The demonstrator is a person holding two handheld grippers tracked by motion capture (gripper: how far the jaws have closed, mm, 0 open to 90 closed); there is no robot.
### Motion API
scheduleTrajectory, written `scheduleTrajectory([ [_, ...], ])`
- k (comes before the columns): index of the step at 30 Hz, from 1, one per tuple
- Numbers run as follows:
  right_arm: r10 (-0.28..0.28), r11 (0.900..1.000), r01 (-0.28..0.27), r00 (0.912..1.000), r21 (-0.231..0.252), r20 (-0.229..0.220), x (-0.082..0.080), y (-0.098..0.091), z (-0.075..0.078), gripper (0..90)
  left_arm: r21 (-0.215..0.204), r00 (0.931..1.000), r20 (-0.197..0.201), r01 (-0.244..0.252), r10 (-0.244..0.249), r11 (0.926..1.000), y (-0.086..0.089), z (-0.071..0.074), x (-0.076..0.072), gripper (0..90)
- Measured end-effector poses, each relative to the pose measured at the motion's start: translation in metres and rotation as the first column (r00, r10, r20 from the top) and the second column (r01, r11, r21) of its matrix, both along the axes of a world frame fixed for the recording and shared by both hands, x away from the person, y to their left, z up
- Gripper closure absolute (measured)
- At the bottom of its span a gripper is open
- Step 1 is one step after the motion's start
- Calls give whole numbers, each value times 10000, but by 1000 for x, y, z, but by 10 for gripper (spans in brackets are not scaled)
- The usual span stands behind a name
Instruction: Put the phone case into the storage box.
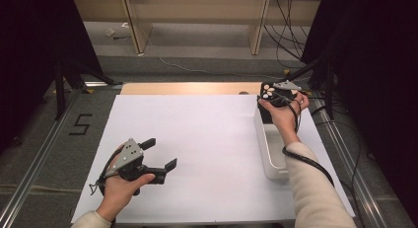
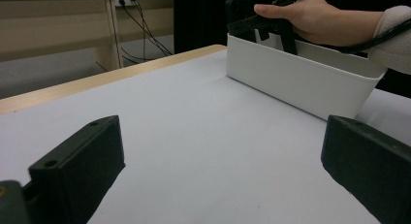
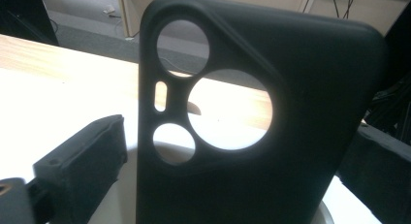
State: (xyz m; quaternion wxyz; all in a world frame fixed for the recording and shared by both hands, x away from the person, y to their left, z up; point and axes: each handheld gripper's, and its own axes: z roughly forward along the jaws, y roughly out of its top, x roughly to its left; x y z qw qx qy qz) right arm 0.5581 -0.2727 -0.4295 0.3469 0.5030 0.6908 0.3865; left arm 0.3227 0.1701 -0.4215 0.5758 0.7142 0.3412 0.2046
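1. White sheet [image 1: 207,154] covers a wooden table; grey floor and pale shelving beyond.
2. Left gripper [image 1: 158,160] hovers low over the sheet at near left, jaws wide, nothing between them.
3. White oblong bin [image 1: 268,149], smooth plastic, sits at the right edge.
4. Right gripper [image 1: 270,95] at the bin's far end; matte black phone case [image 3: 291,136] with round camera cut-outs stands upright between its jaws, apparently held.
5. Judgement: case either being lifted out or lowered in; cannot tell which.

A white sheet [image 1: 197,154] covers the wooden table [image 1: 187,88]. Left of the table, a black "5" [image 1: 80,124] marks the grey floor [image 1: 44,154]; behind it stand pale shelves [image 1: 197,20].
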Motion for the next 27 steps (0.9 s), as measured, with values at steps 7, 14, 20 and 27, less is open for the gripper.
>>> scheduleTrajectory([
  [7,14,10000,-14,10000,-7,29,-1,1,1,4,-5,10000,2,-11,11,10000,0,0,0,12],
  [14,56,9998,-57,10000,207,44,-3,1,1,4,3,10000,10,-14,14,10000,0,0,0,12],
  [20,75,9993,-77,10000,365,41,-7,0,3,3,8,10000,3,-18,18,10000,0,0,0,12],
  [27,143,9991,-145,9999,400,57,-13,-4,7,3,20,10000,7,-25,25,10000,-1,0,0,12],
])
